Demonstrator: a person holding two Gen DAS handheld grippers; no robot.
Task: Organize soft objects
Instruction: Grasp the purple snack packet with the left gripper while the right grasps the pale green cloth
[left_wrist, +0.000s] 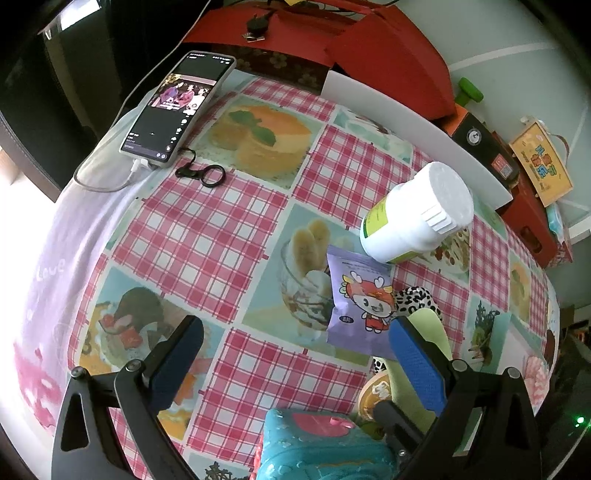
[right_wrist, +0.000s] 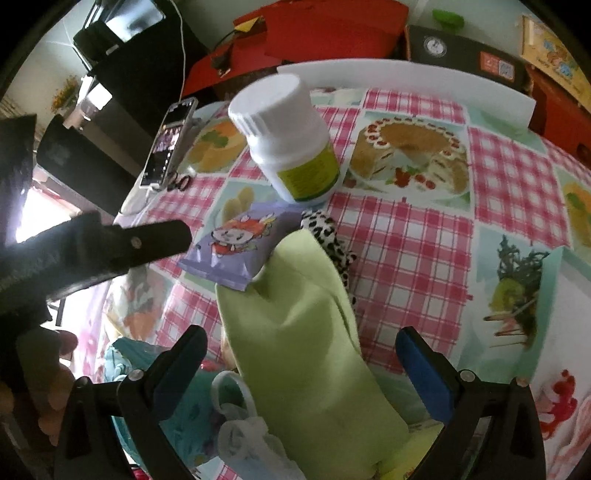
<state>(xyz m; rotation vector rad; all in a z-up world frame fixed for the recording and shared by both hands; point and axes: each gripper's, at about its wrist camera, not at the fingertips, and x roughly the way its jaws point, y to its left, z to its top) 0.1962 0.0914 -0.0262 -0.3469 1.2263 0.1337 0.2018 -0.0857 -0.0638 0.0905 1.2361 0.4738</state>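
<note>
A light green soft cloth item (right_wrist: 306, 332) lies on the checked tablecloth (right_wrist: 424, 236), over a leopard-print fabric piece (right_wrist: 328, 232). It also shows in the left wrist view (left_wrist: 432, 332). A purple cartoon packet (right_wrist: 236, 243) lies at its left (left_wrist: 358, 299). A teal soft pouch (left_wrist: 321, 446) sits close under the left gripper. My left gripper (left_wrist: 295, 365) is open and empty above the cloth. My right gripper (right_wrist: 303, 373) is open, jaws on either side of the green item, not touching it. The left gripper's finger (right_wrist: 147, 236) shows at the left.
A white bottle with a green label (left_wrist: 417, 218) stands behind the packet. A phone (left_wrist: 177, 107) on a cable and a black clip (left_wrist: 203, 173) lie far left. Red boxes (left_wrist: 369, 48) and a white board (left_wrist: 417, 133) line the back edge. A white plastic bag (right_wrist: 247, 435) lies near the right gripper.
</note>
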